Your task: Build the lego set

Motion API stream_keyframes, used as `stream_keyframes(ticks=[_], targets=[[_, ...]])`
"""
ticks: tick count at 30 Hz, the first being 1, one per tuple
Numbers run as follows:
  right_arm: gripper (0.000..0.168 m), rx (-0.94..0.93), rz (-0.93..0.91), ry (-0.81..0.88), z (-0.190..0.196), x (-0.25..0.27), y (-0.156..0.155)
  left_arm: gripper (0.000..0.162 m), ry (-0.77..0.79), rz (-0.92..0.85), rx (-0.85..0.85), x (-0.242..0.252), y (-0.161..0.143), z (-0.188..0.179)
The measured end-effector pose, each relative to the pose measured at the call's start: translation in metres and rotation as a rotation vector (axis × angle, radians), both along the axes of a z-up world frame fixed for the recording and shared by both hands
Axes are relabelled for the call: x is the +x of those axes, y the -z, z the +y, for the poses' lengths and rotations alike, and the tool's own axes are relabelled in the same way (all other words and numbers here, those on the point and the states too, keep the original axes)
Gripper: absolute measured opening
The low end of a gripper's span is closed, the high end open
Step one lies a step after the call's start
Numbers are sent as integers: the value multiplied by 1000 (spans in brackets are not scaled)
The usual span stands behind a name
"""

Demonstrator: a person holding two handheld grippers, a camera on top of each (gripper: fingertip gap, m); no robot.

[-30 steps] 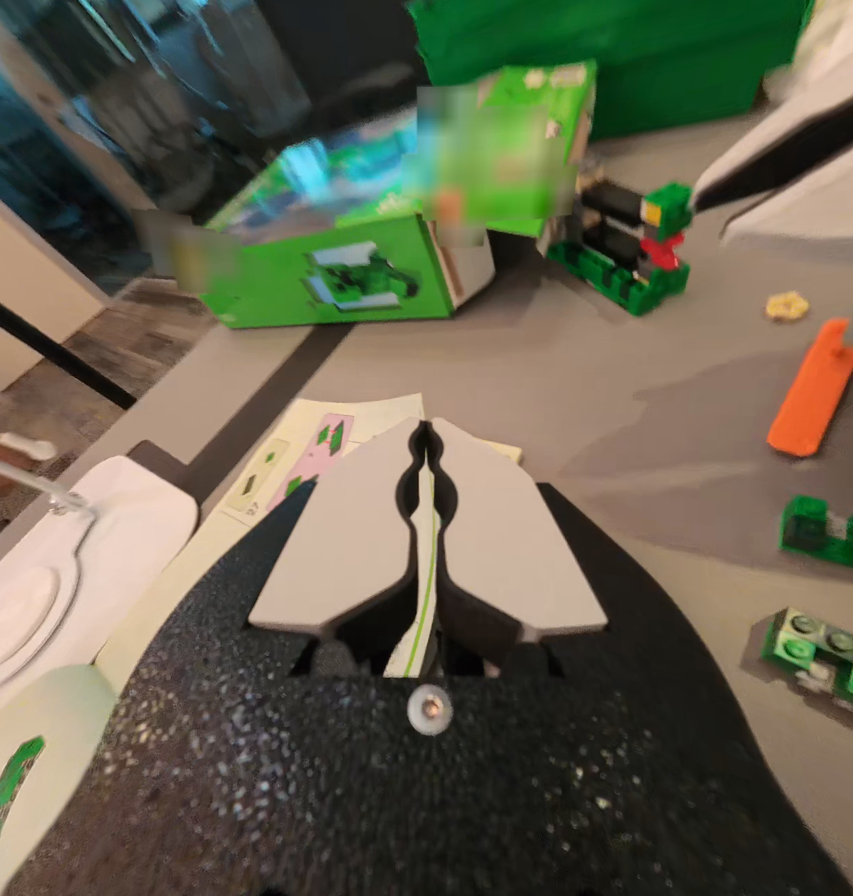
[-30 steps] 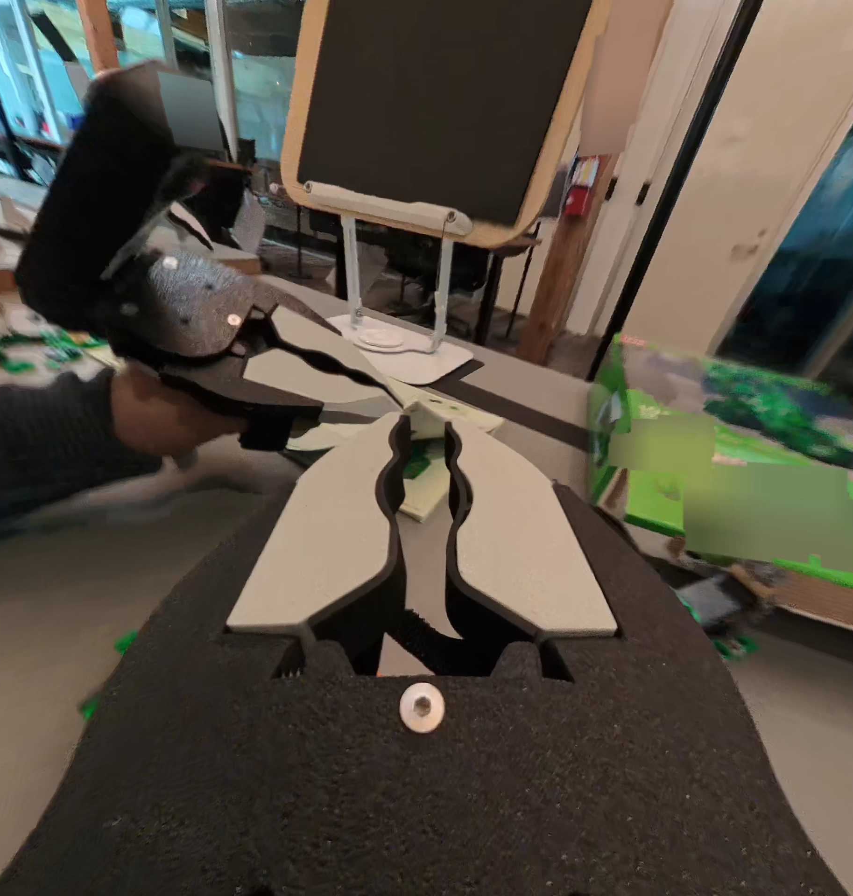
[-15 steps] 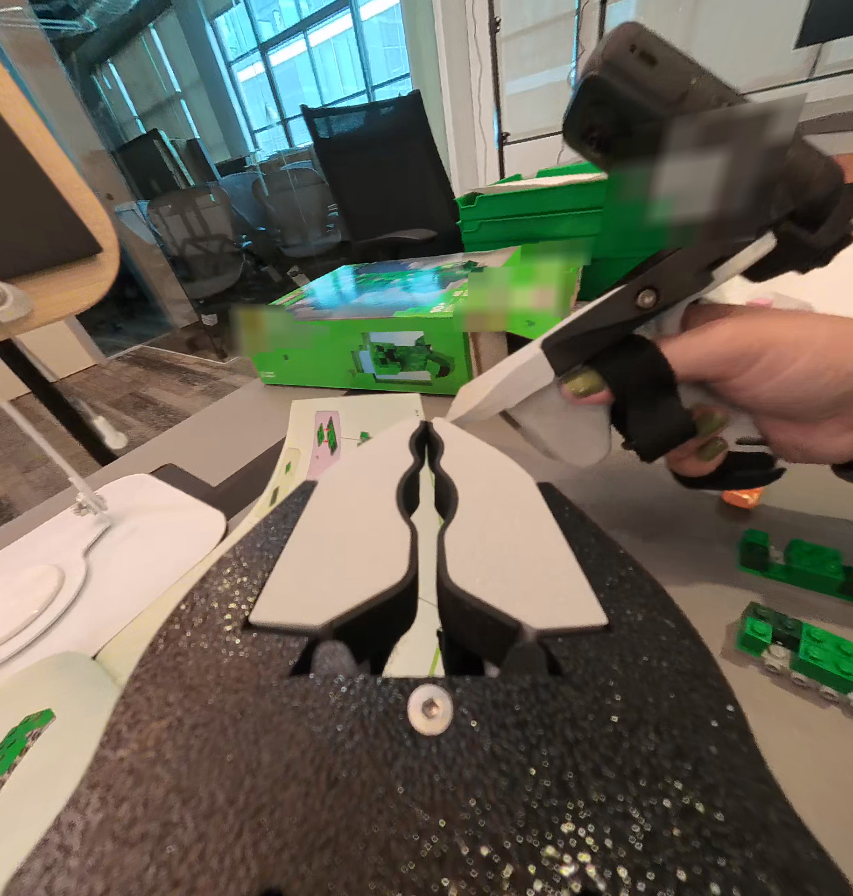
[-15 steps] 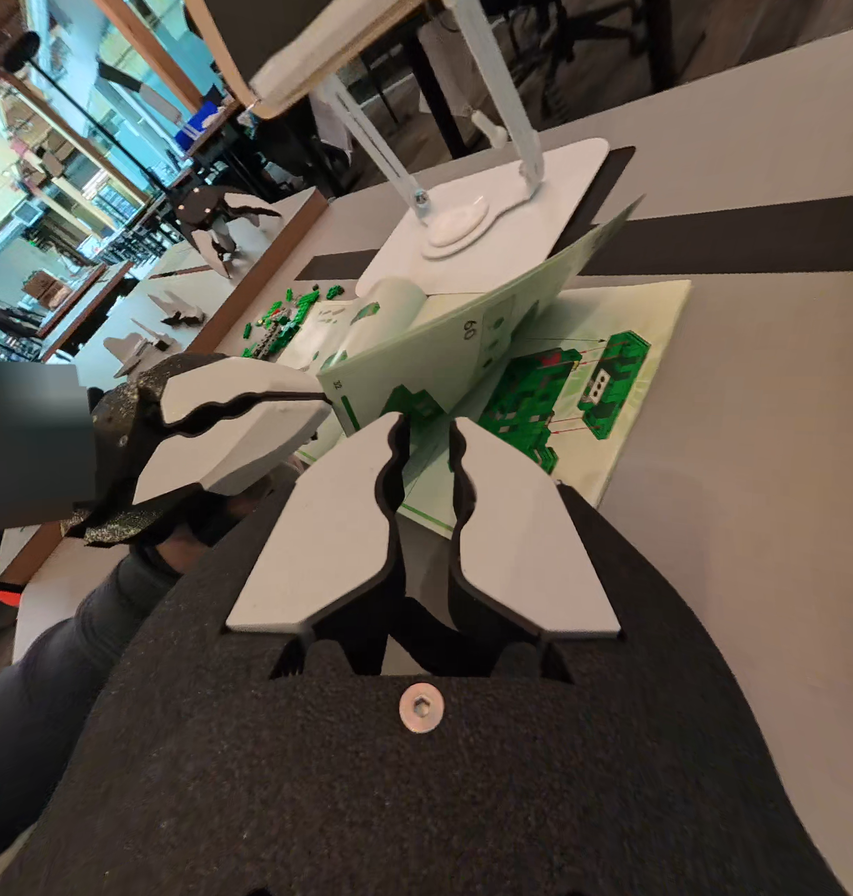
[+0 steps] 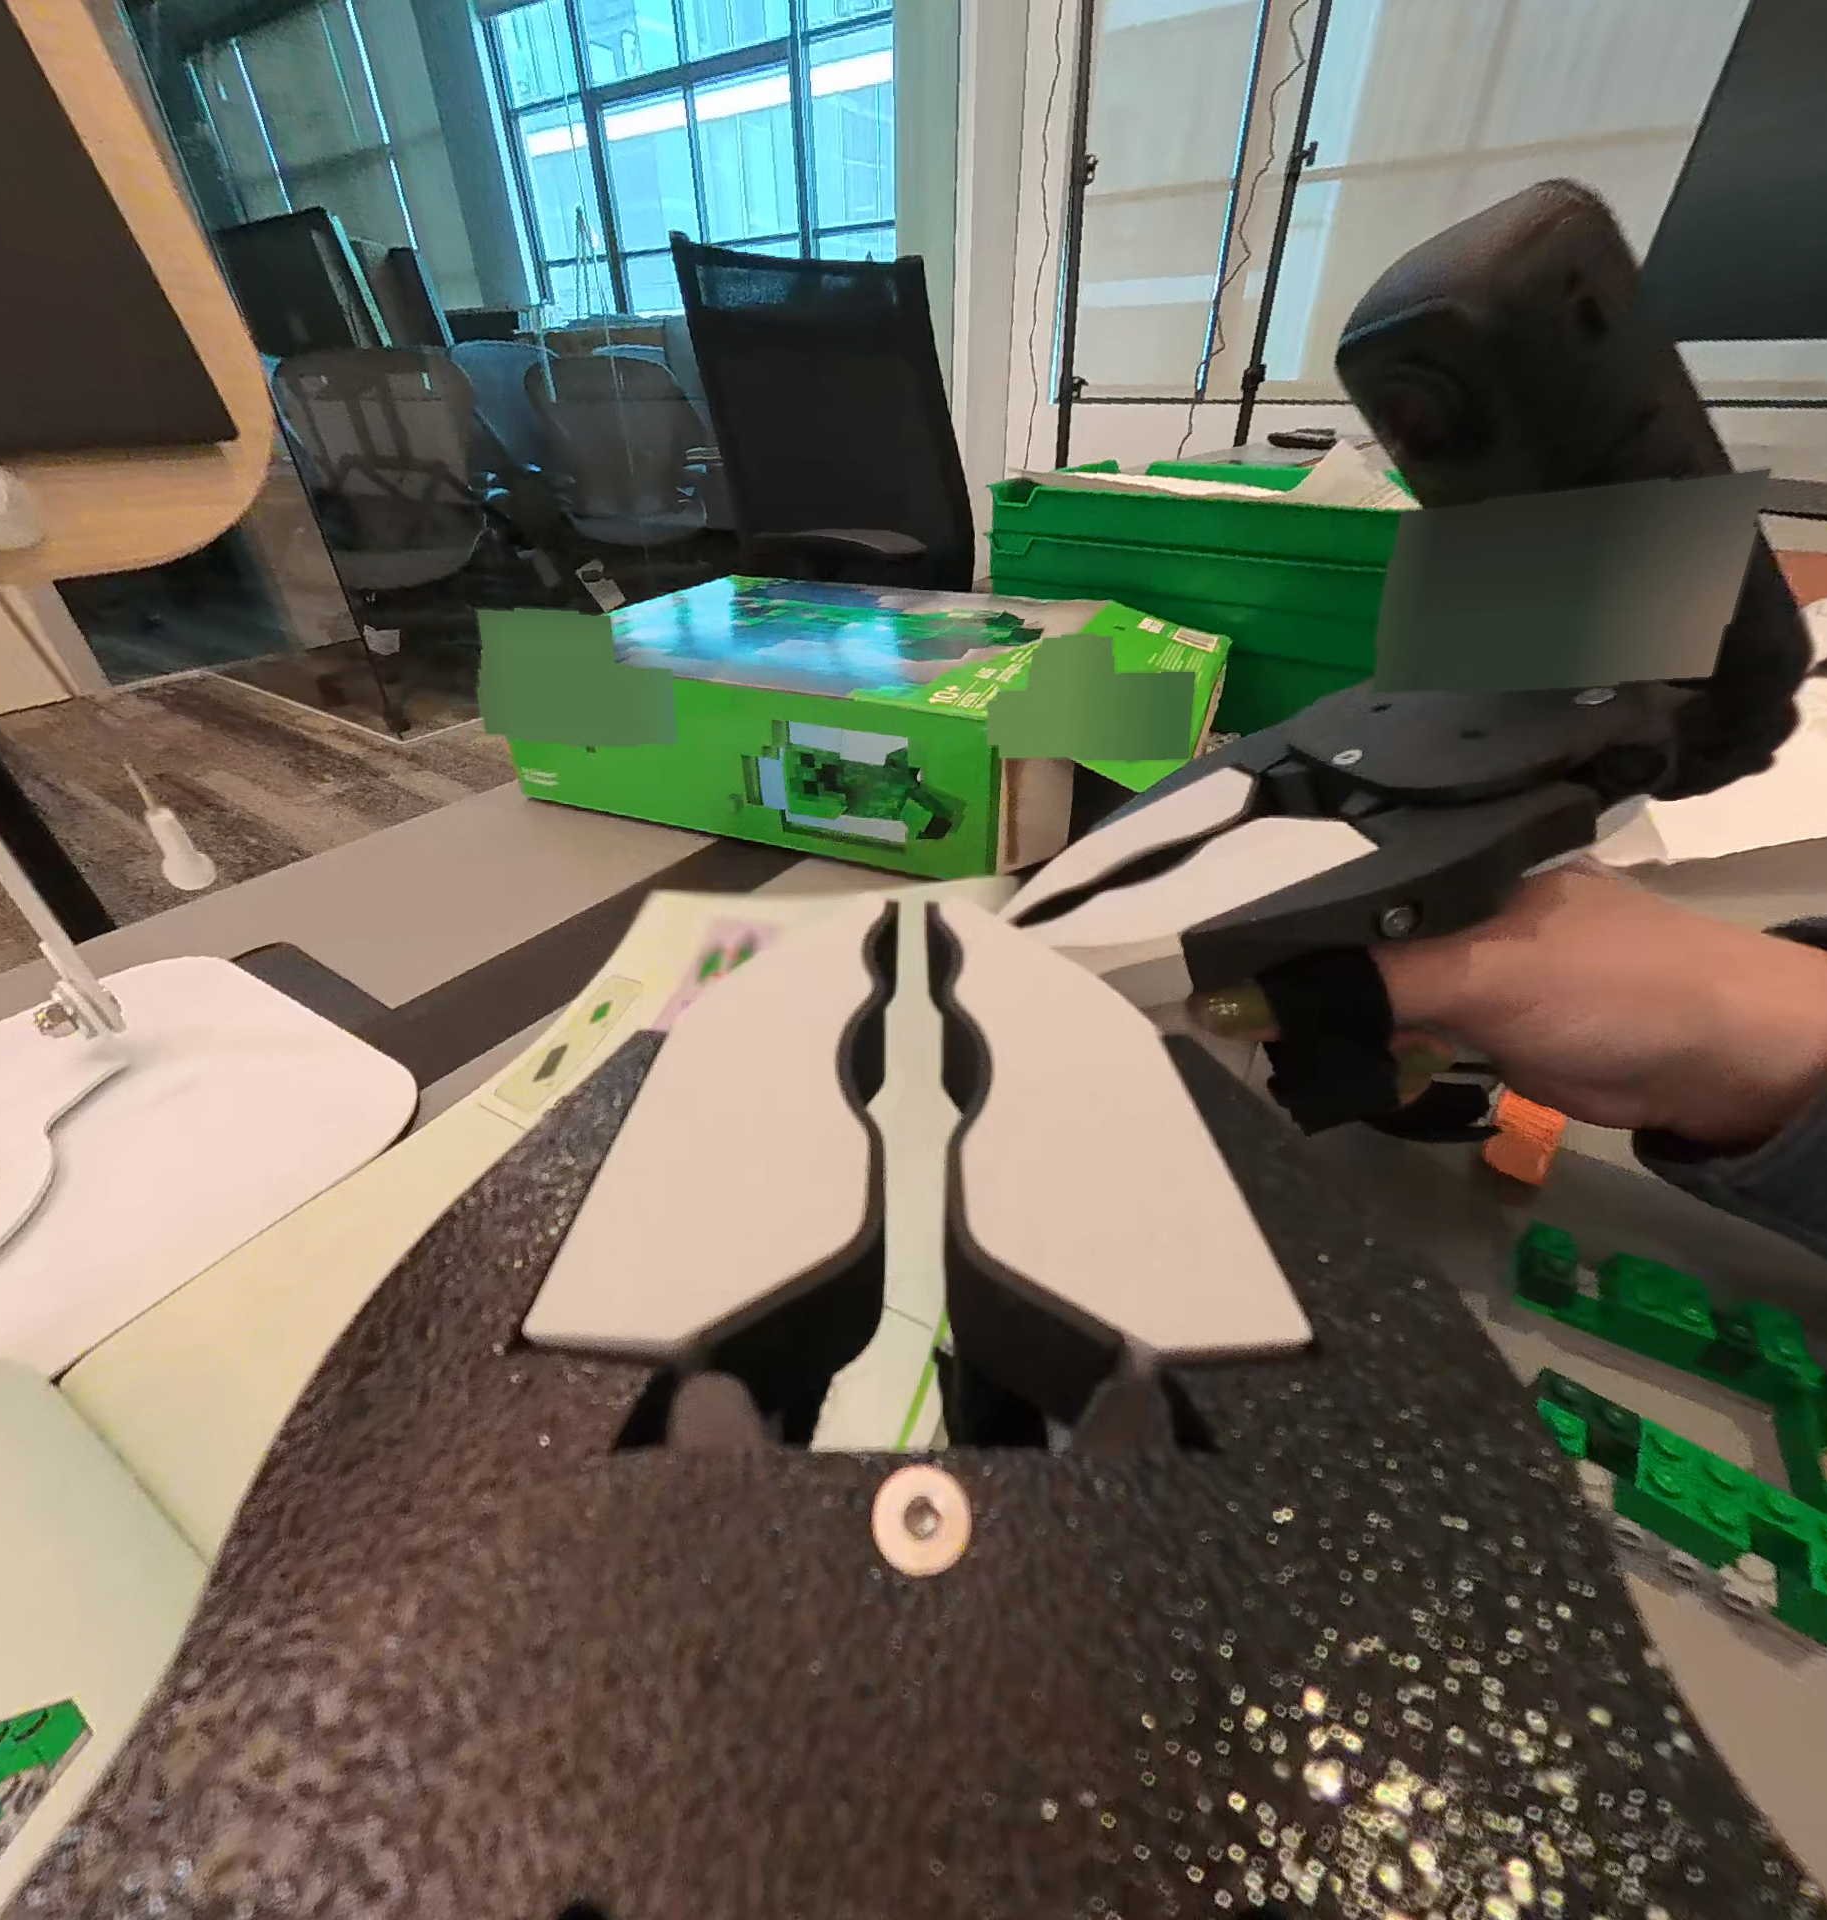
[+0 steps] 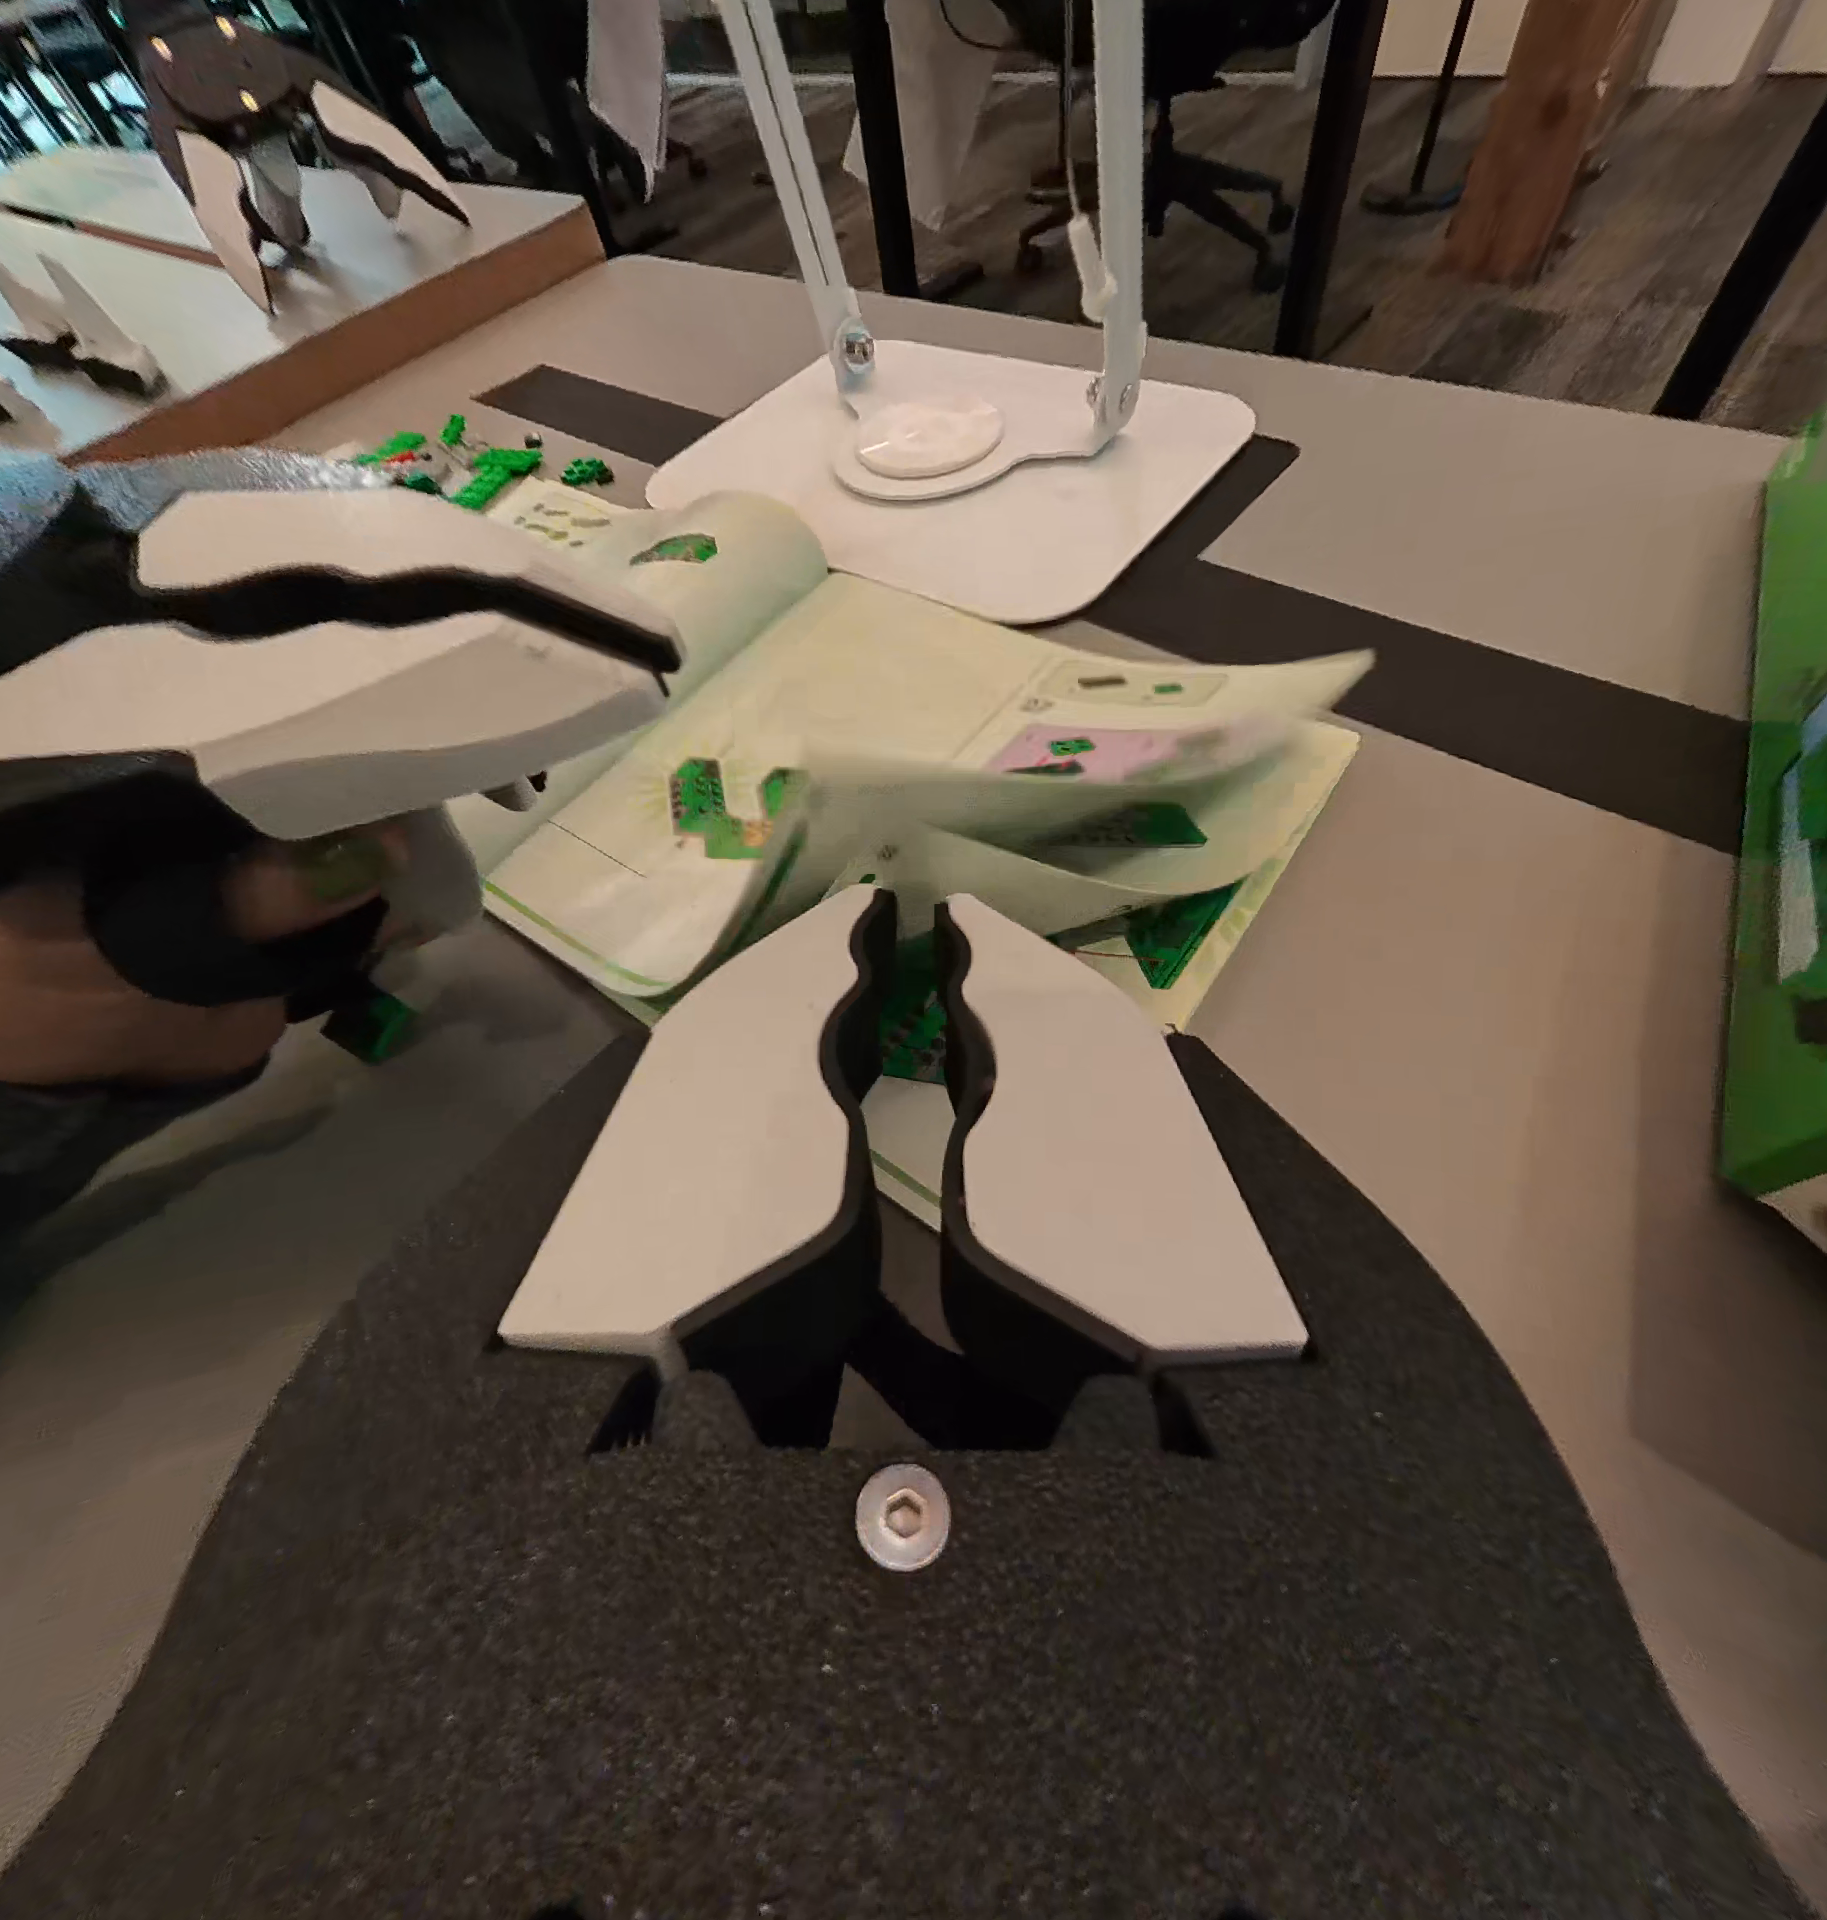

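I'm seeing my left gripper [image 5: 911,914] sitting nearly closed over the instruction booklet [image 5: 618,1023], a pale page edge showing in the slit between the fingers; can't confirm it's actually pinching. Right gripper [image 5: 1034,894] is coming in from the right, tips just beside mine, hand [image 5: 1626,1023] wrapping its handle. Green lego box [image 5: 857,743] is lying behind. Green brick assemblies [image 5: 1719,1455] are sitting at right, orange piece [image 5: 1527,1136] under the hand.
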State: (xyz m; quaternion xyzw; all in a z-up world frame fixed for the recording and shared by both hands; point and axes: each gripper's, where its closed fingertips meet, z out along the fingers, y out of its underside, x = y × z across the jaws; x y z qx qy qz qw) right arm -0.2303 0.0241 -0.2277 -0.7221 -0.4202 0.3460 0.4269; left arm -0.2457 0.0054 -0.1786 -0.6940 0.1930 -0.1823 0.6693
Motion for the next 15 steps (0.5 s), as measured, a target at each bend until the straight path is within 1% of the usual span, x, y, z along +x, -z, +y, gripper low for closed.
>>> stream_keyframes(ticks=[3, 7, 10, 15], targets=[[6, 8, -33, -1, 0, 0, 7, 0, -13, 28, -24, 1, 5, 2], [6, 11, -28, -6, 0, 1, 5, 0, 19, 101, -48, 9, 13, 2], [6, 10, -38, -6, 0, 3, 7, 7, 24, 171, -93, 11, 24, 3], [5, 26, -57, -15, -1, 3, 9, 6, 23, 171, -132, 13, 29, 6]])
